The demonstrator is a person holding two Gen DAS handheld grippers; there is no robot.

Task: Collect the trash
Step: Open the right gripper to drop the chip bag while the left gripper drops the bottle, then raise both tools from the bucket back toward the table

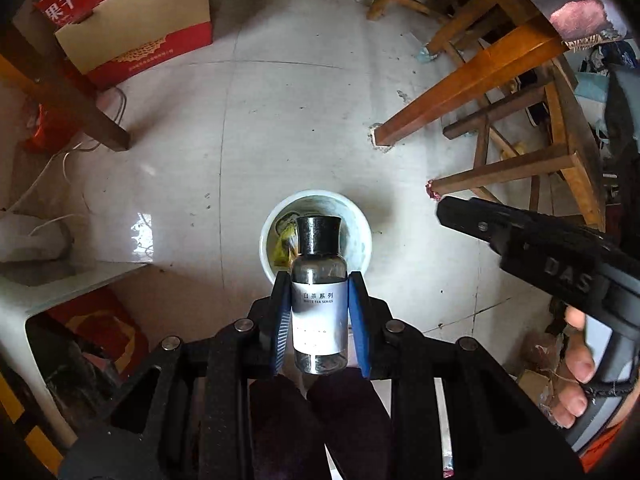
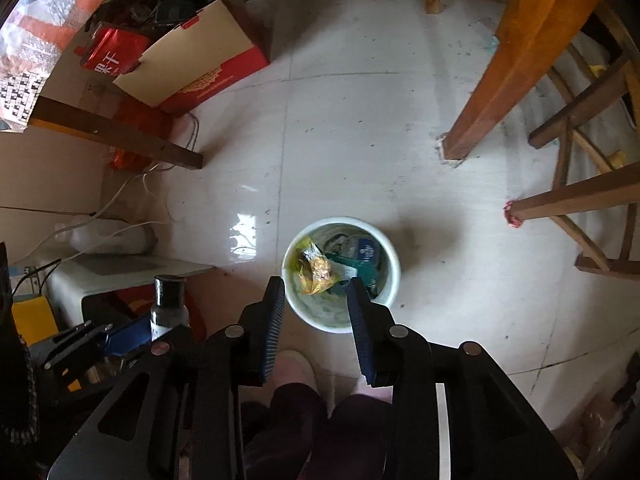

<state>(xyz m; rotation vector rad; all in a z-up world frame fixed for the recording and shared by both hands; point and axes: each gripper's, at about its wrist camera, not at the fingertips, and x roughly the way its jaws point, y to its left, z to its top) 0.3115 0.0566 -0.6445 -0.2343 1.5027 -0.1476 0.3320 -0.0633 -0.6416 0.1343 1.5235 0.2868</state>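
Observation:
My left gripper (image 1: pixel 319 284) is shut on a small clear bottle (image 1: pixel 319 304) with a black cap and a white label, held above a white round bin (image 1: pixel 362 224) on the tiled floor. The bottle also shows in the right wrist view (image 2: pixel 168 304) at the lower left. My right gripper (image 2: pixel 316 286) is open and empty, above the near rim of the bin (image 2: pixel 390 268), which holds yellow, green and blue wrappers (image 2: pixel 316 270). The right gripper also shows in the left wrist view (image 1: pixel 444 210) to the right of the bin.
A red and tan cardboard box (image 1: pixel 140 40) stands at the back left. Wooden table and chair legs (image 1: pixel 460 96) stand on the right. A white low stand (image 1: pixel 48 280) with cables is at the left. The person's legs (image 1: pixel 320 420) are below the grippers.

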